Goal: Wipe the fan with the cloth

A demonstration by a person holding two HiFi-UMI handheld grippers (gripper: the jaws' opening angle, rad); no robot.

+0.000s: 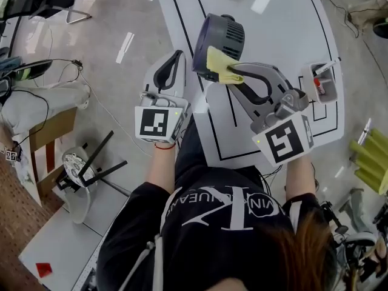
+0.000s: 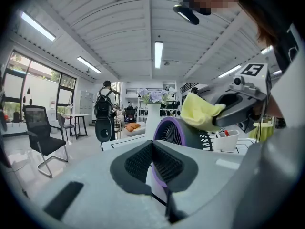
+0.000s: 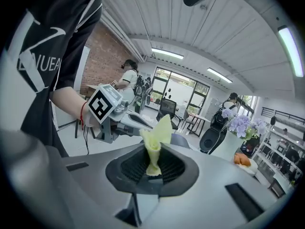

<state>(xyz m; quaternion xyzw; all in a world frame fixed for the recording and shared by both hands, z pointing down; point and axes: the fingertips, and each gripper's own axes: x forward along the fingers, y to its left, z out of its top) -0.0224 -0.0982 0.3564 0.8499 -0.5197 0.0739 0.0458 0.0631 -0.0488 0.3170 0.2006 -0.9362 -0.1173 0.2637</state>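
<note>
A ribbed white ceiling point(image 2: 119, 42) carries long strip lights point(image 2: 158, 54), and tall windows point(image 2: 19, 87) stand behind a black office chair point(image 2: 40, 137). One wall point(image 3: 105, 56) is red brick; the floor point(image 1: 109, 17) is pale and glossy.

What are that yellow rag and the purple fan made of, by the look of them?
The cloth looks like soft fabric, perhaps microfibre: it is matte and bunches into folds where the right gripper pinches it. The fan looks like moulded plastic, with a smooth purple rim and a rigid dark slotted grille. Whether any part is metal cannot be told.
</note>
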